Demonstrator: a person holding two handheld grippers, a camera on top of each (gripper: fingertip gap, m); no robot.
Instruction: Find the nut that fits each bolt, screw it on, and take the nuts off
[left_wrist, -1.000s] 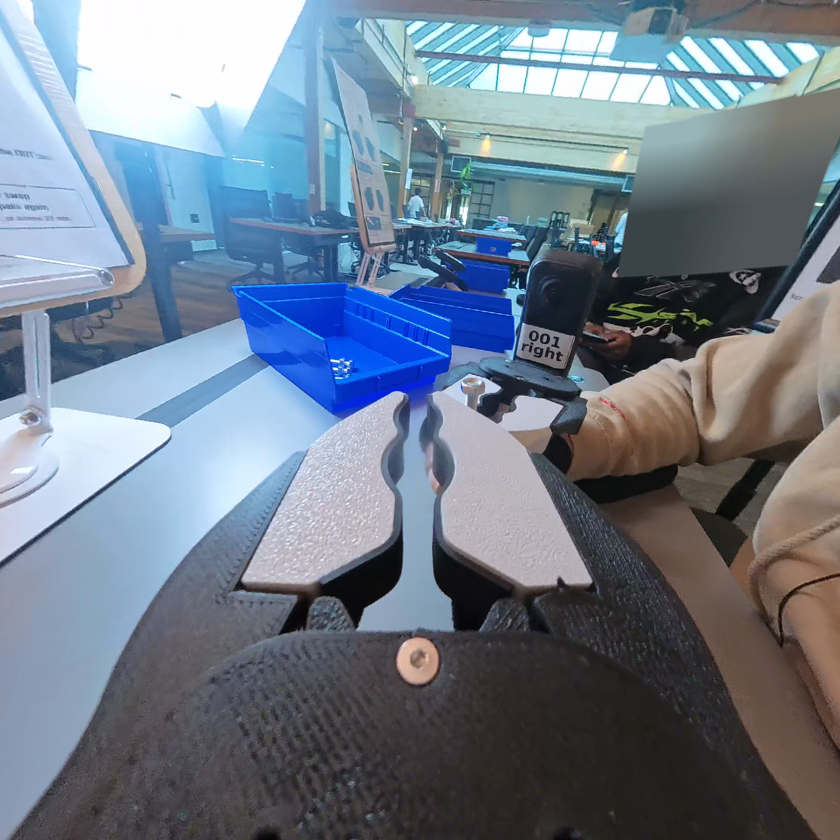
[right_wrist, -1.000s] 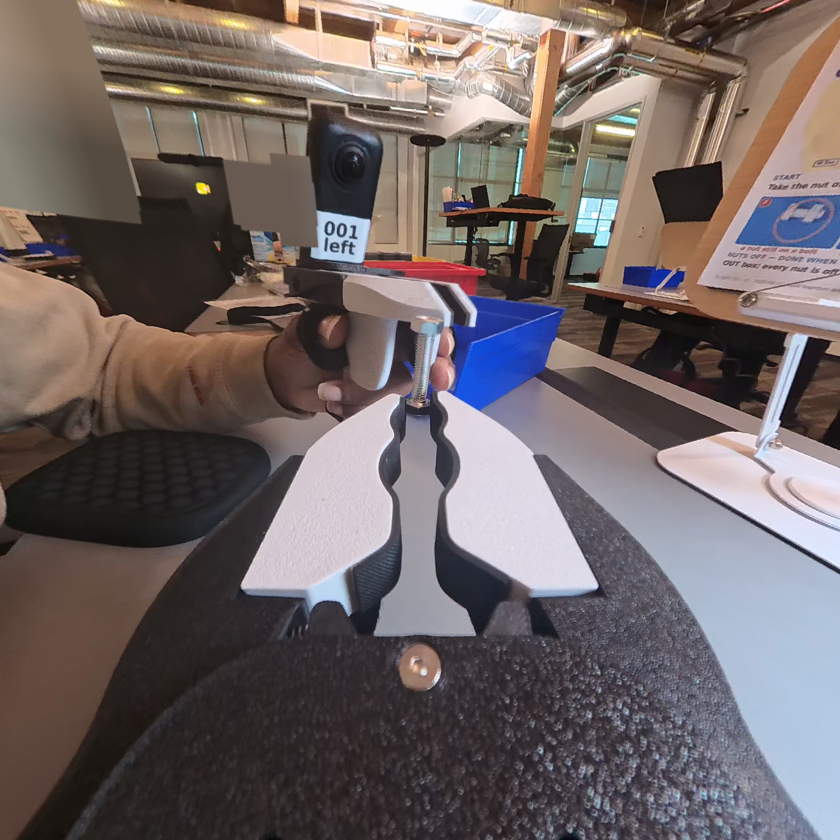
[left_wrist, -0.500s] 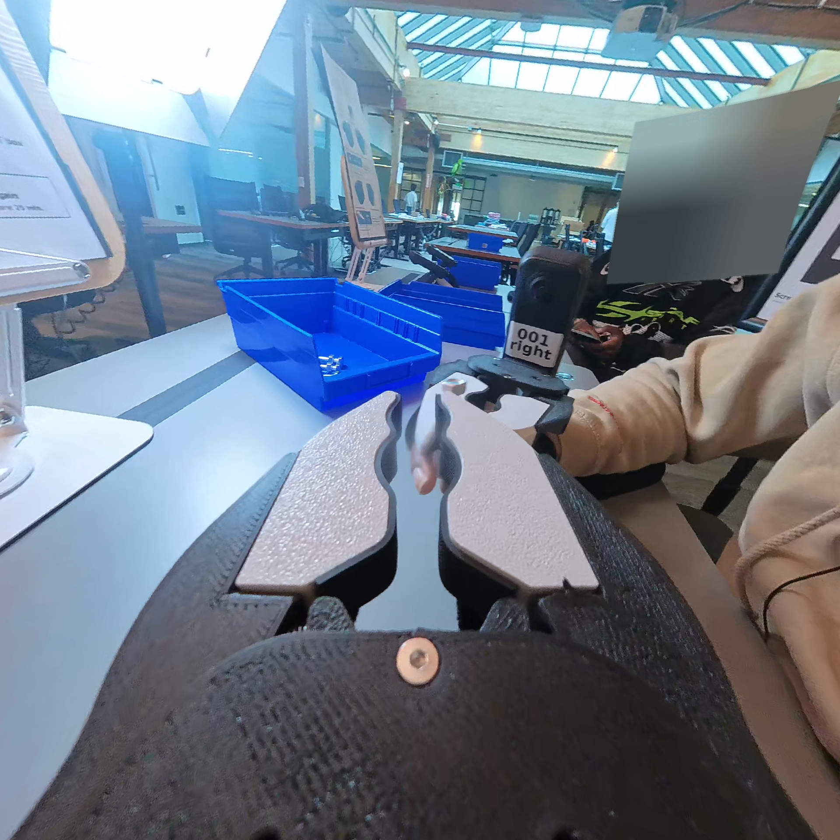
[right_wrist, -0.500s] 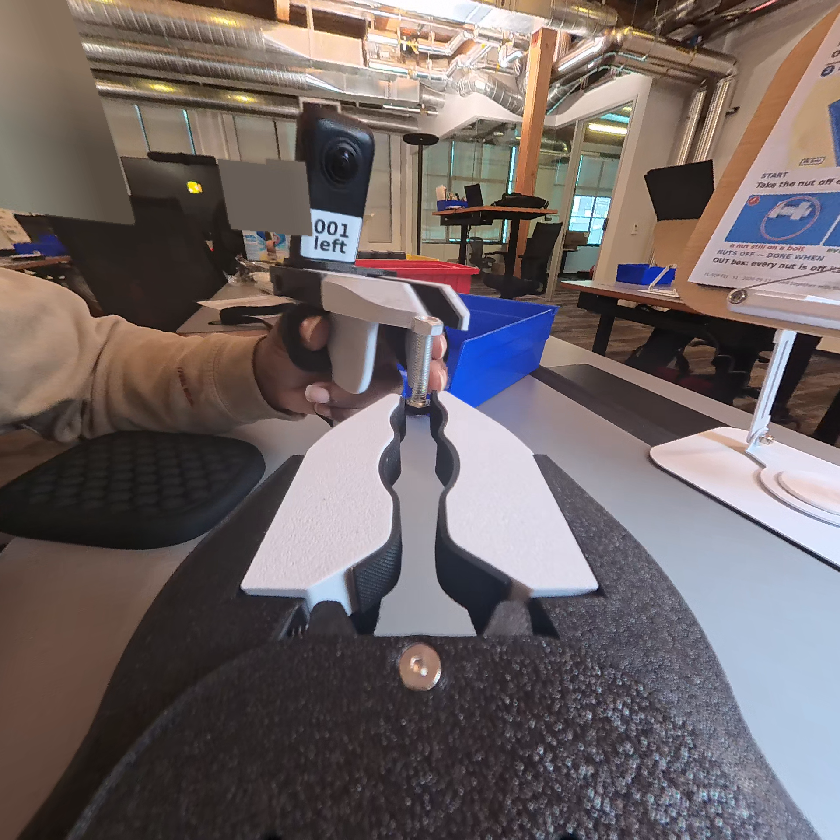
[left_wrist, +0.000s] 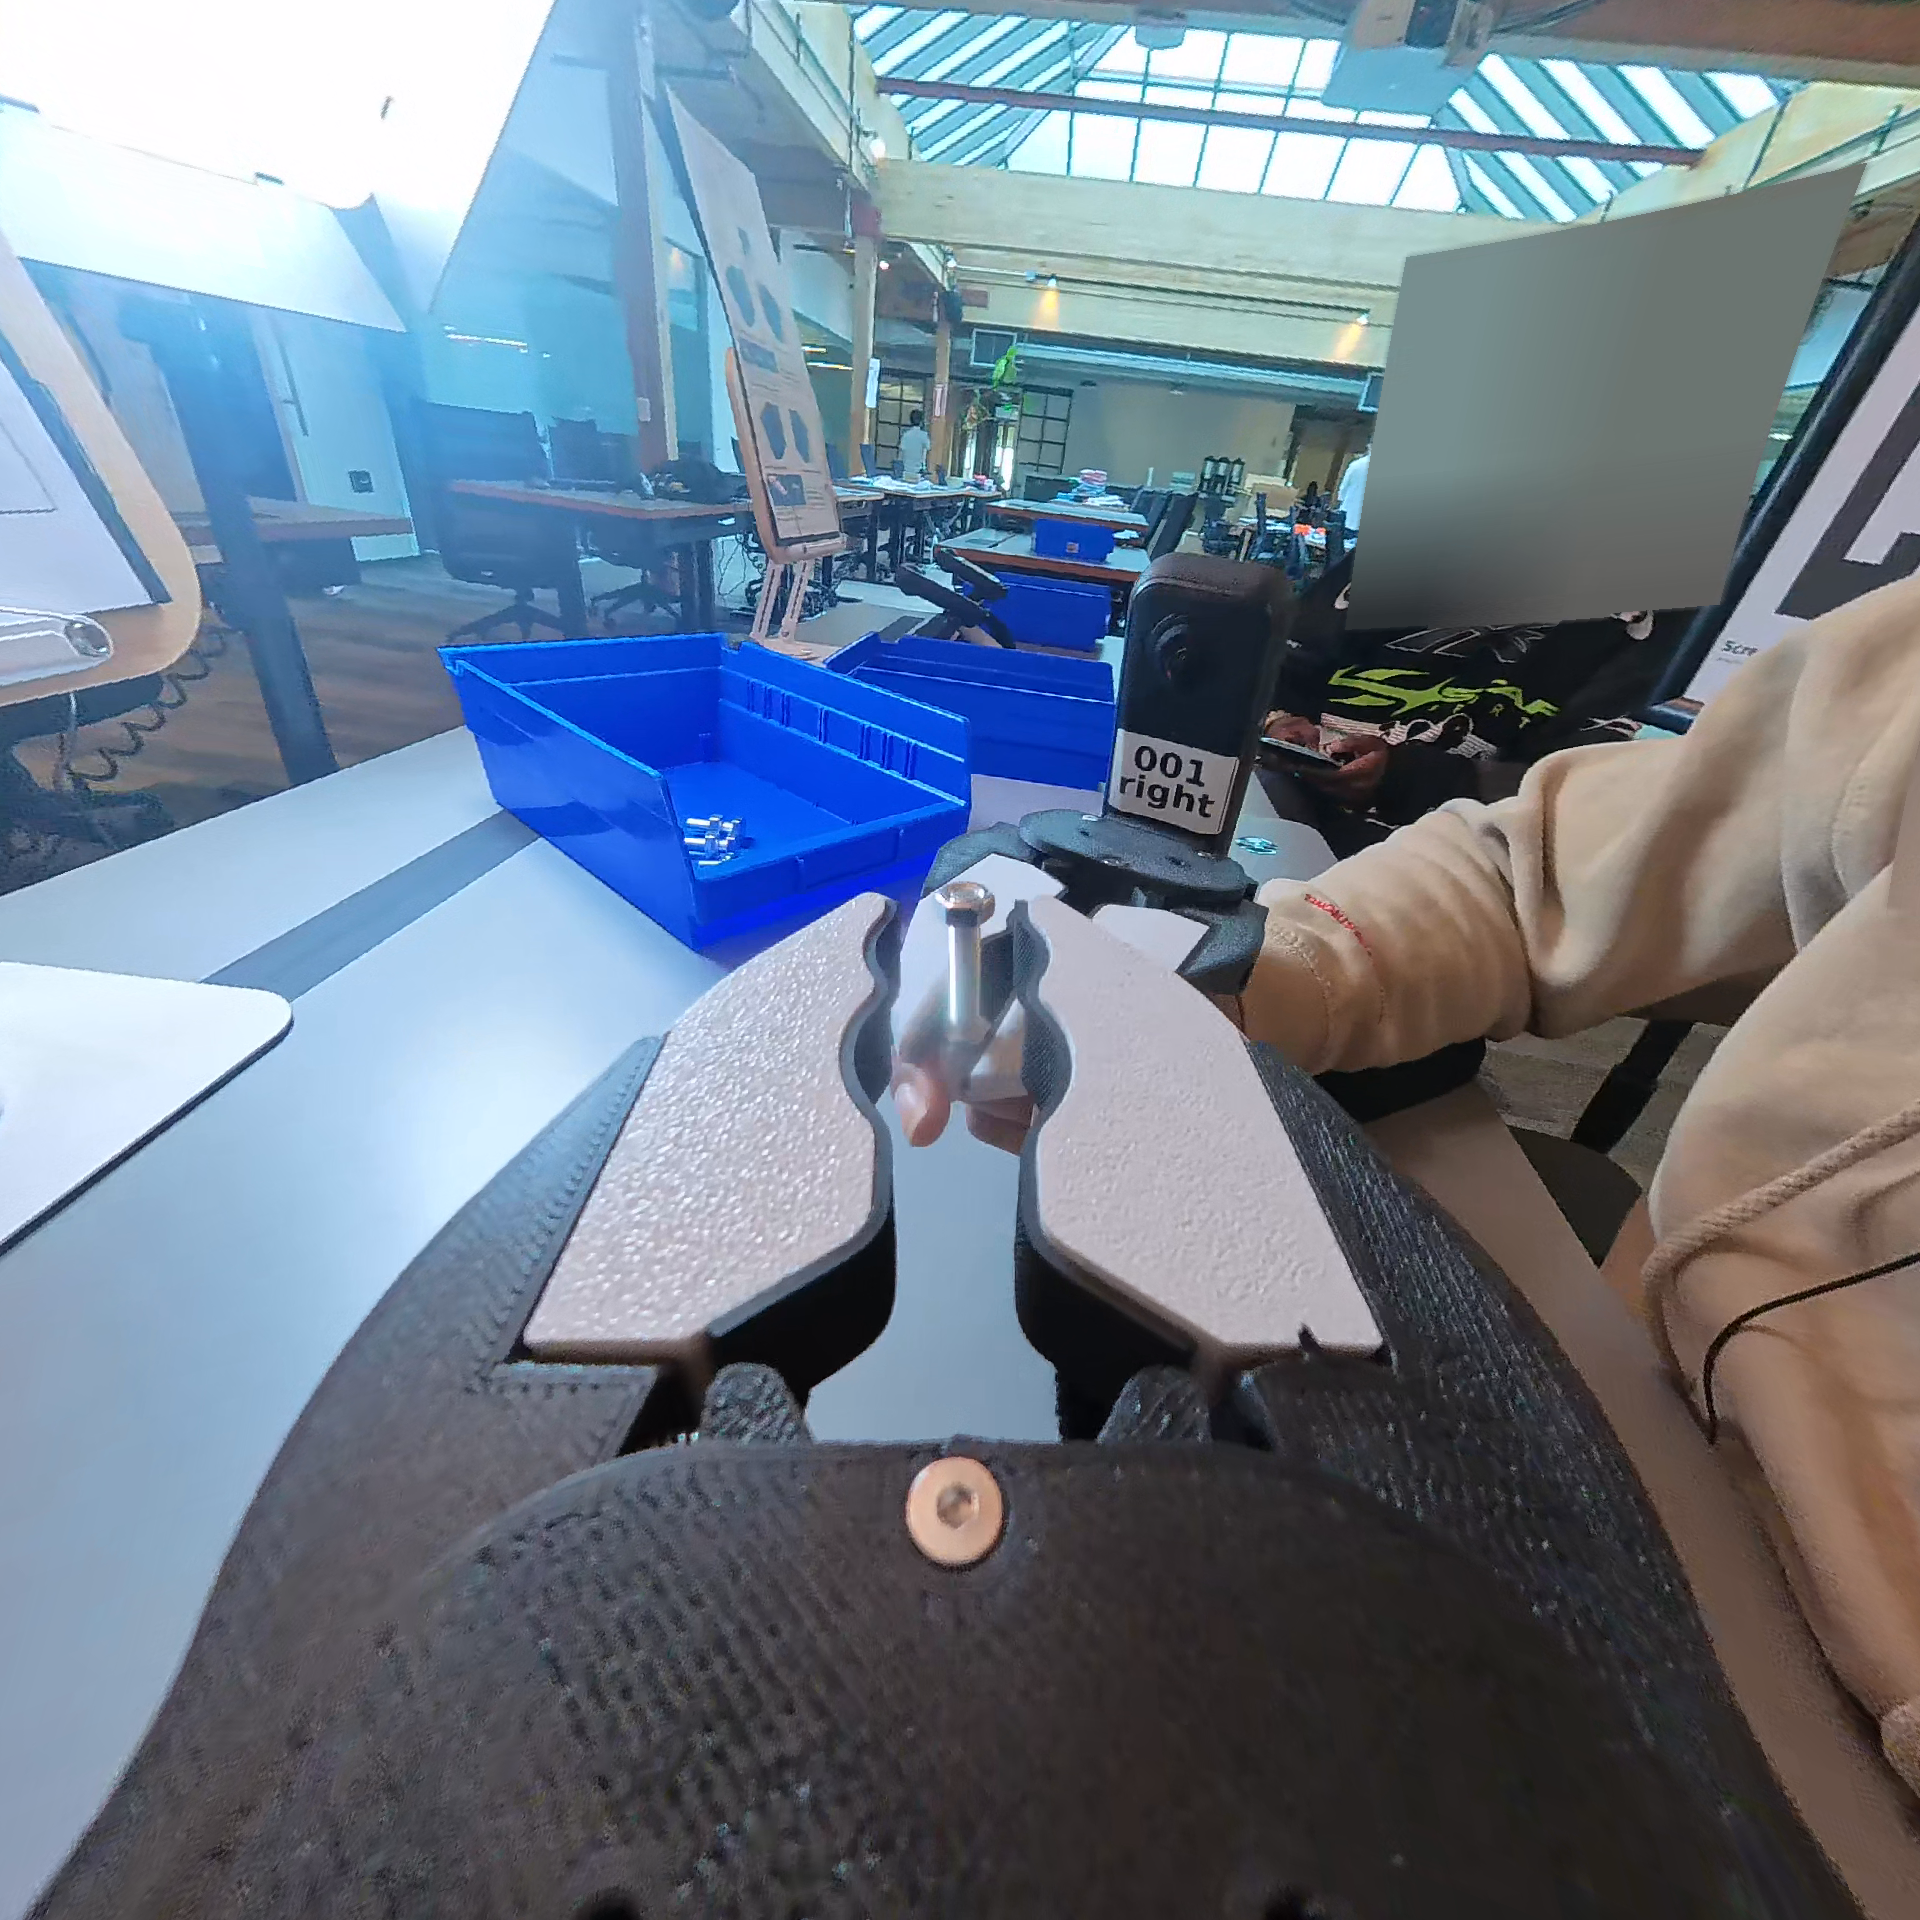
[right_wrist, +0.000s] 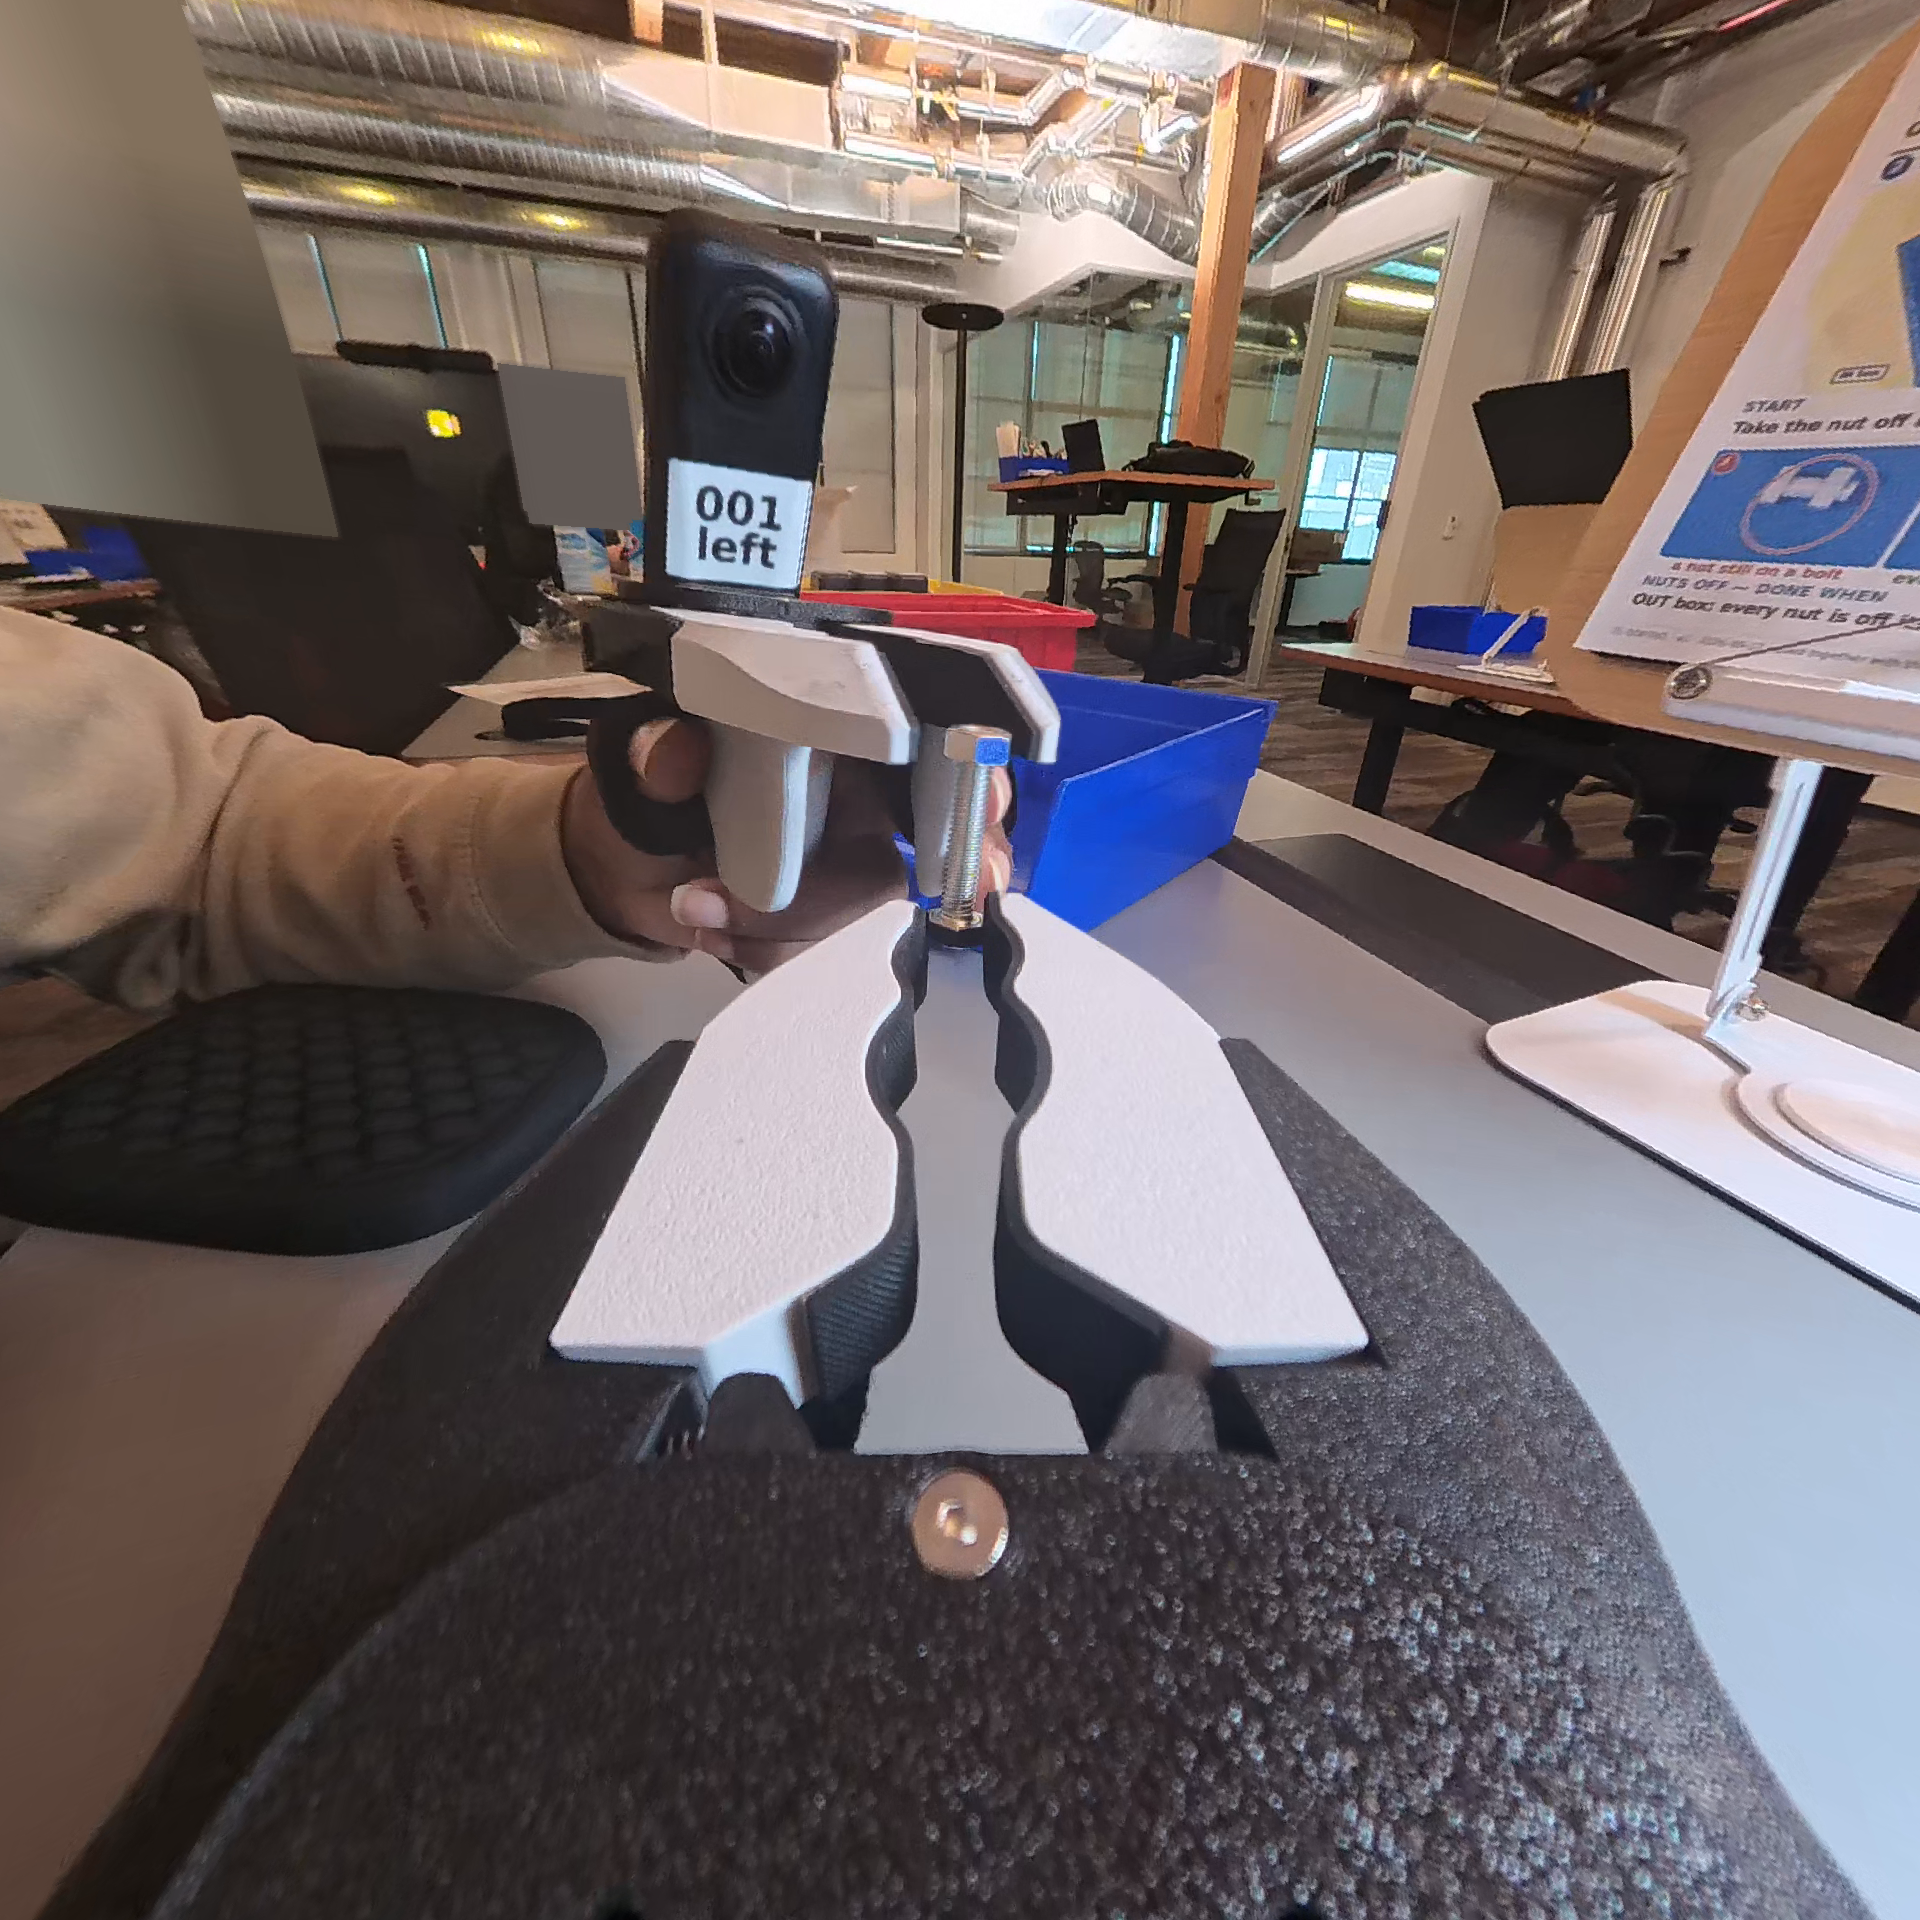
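Note:
A silver bolt (right_wrist: 964, 821) stands upright with its hex head up. Its lower end sits in a small nut (right_wrist: 956, 920), which my right gripper (right_wrist: 954, 927) is shut on at the fingertips. My left gripper (left_wrist: 954, 914) comes in from the opposite side, jaws slightly apart, with the bolt head (left_wrist: 964, 899) between the tips and a gap on each side. In the right wrist view the left gripper (right_wrist: 961, 717) sits right over the bolt head. A finger of the hand holding it shows behind the shaft. The right gripper's tips are hidden in the left wrist view.
A blue bin (left_wrist: 582, 727) holding a few loose silver parts (left_wrist: 715, 833) stands on the grey table just beyond the grippers, with a second blue bin (left_wrist: 987, 696) behind it. A white sign stand (right_wrist: 1704, 1049) is at the right, a black wrist pad (right_wrist: 281, 1112) at the left. A seated person (left_wrist: 1434, 717) is across the table. Less than 4 cm separates the two grippers' tips.
My left gripper's jaws have widened and shifted, so the bolt head now sits between the tips instead of beyond them. My right gripper still holds the nut with the bolt upright.

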